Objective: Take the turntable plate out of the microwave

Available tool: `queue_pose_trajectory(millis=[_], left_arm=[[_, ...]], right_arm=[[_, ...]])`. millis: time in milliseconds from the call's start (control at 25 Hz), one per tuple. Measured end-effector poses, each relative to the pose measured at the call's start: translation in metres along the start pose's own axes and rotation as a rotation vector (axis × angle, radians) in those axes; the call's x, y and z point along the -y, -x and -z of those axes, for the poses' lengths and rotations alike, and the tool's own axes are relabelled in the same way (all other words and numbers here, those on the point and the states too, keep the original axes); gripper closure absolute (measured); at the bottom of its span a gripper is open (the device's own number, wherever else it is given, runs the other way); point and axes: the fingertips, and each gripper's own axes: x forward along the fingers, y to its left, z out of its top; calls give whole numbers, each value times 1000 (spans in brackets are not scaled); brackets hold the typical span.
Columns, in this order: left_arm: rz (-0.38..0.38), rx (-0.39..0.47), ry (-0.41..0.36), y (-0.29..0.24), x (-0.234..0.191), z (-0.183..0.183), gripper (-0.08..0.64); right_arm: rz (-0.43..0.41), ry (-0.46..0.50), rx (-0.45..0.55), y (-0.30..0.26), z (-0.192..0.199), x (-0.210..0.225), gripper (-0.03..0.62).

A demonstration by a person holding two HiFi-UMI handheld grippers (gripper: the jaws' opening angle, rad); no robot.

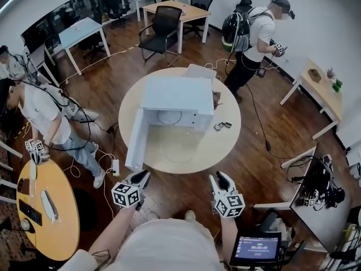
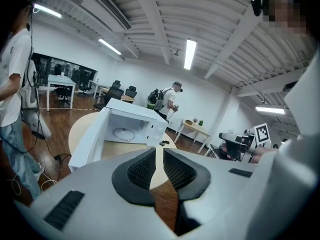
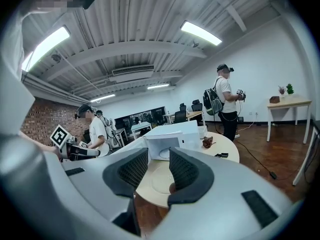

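Observation:
A white microwave (image 1: 176,97) stands on the round wooden table (image 1: 225,145), its door (image 1: 136,140) swung open to the left. Inside it I see a ring (image 1: 169,117) on the floor of the cavity, also visible as the ring (image 2: 123,133) in the left gripper view. The clear glass turntable plate (image 1: 177,146) lies flat on the table in front of the opening; it shows as the plate (image 3: 162,180) in the right gripper view. Both grippers hover short of the table's near edge. My left gripper (image 1: 142,178) is shut and empty. My right gripper (image 1: 219,179) is open with nothing between its jaws.
Two small dark objects (image 1: 222,126) and a brown item (image 1: 216,99) lie on the table right of the microwave. A person (image 1: 42,114) stands at the left, another person (image 1: 256,38) at the back right. A yellow round table (image 1: 53,230) is near left, a tablet (image 1: 257,247) near right.

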Motion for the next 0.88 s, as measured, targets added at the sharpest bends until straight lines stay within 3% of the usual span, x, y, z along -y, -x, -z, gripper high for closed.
queue_pose_trajectory(millis=[560, 880], left_arm=[[-8, -31, -1, -10, 17, 4, 523], [-34, -17, -15, -3, 46, 5, 523]], right_arm=[[-3, -36, -28, 11, 11, 13, 454], [-75, -19, 12, 33, -7, 5, 454]])
